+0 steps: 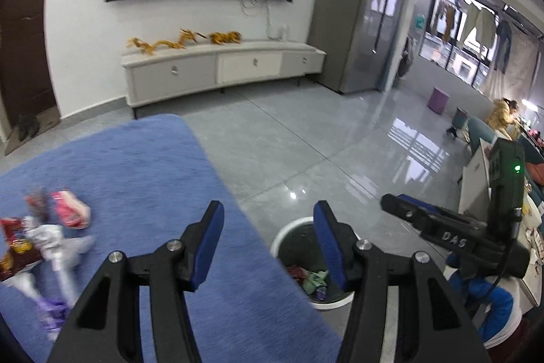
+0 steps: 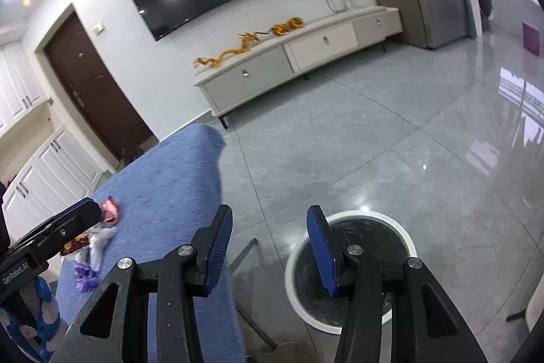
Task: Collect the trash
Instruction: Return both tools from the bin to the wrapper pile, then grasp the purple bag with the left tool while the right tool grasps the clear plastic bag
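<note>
At nine o'clock in the left wrist view, a heap of wrappers [image 1: 40,240] lies on the blue cloth-covered tabletop [image 1: 146,165], smeared by motion blur; a pink-and-white packet [image 1: 69,208], a red-and-yellow snack bag [image 1: 15,247], crumpled white plastic [image 1: 54,244] and a purple scrap [image 1: 51,312] can be picked out, but no print is legible. The left gripper [image 1: 268,247] hangs empty, blue pads spread wide, its span straddling the tabletop edge and the white trash bin [image 1: 289,232] at six o'clock. The bin stands on the grey tile floor [image 1: 306,142] beside the tabletop; the near finger hides part of its mouth, and the coloured litter [image 1: 311,281] inside is too small to name. At three o'clock the right gripper [image 1: 391,204] enters, only partly shown.

In the right wrist view, the left gripper's body cuts off the wrapper heap [image 2: 91,244] at nine o'clock. The right gripper [image 2: 268,247] is spread wide and holds nothing. The bin [image 2: 401,227] sits at five o'clock, its dark liner blurred, contents indistinct.
</note>
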Motion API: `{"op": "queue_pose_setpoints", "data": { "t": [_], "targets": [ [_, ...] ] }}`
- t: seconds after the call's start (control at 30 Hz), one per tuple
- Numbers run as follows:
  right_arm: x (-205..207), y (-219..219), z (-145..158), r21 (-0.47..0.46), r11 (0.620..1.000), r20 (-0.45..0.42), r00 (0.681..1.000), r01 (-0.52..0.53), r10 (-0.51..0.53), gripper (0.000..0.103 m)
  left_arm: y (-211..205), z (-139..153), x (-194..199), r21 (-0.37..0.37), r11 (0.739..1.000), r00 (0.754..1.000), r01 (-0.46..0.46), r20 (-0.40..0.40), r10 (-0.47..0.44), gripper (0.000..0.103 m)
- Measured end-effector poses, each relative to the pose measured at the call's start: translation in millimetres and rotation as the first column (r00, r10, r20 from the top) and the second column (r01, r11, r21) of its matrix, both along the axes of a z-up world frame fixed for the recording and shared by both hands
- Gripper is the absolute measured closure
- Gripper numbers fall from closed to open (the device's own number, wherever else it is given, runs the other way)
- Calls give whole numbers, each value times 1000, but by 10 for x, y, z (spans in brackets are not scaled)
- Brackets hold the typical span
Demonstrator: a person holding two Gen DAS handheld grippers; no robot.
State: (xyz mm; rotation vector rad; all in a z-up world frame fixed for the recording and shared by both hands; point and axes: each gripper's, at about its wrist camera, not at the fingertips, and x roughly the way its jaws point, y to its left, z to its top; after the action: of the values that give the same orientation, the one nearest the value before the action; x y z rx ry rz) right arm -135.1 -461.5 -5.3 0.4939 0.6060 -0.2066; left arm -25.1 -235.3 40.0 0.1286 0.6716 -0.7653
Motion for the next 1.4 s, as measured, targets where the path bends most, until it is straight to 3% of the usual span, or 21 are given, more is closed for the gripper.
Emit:
{"op": "queue_pose_setpoints", "data": {
  "t": [0.17, 0.37, 0.63, 0.83, 0.97, 1.17, 1.4],
  "targets": [
    [62, 336, 251, -52, 998, 18, 999, -46, 47, 59, 629, 183, 67, -46, 995, 995, -90, 44, 92, 50],
    [227, 845, 556, -96, 987, 48, 990, -130, 136, 59, 1517, 296, 115, -99, 969, 968, -227, 90, 236, 50],
    [542, 1502, 710, -137, 960, 46, 966, -245, 253, 59, 2551, 70, 186, -133, 911, 918, -389, 23, 396, 50],
    [736, 1927, 722, -155, 935, 29, 945, -318, 326, 59, 2985, -77, 296, -148, 879, 890, -454, -37, 454, 50],
    [821, 2103, 686, -156, 924, 10, 934, -350, 356, 59, 3025, -219, 378, -147, 887, 899, -438, -95, 428, 50],
    [1036, 2272, 545, -139, 912, -35, 923, -385, 384, 59, 2745, -564, 469, -110, 938, 933, -330, -188, 306, 50],
    [1295, 2434, 300, -102, 892, -97, 897, -440, 431, 59, 2435, -935, 631, -40, 968, 940, -248, -253, 230, 50]
  ]
}}
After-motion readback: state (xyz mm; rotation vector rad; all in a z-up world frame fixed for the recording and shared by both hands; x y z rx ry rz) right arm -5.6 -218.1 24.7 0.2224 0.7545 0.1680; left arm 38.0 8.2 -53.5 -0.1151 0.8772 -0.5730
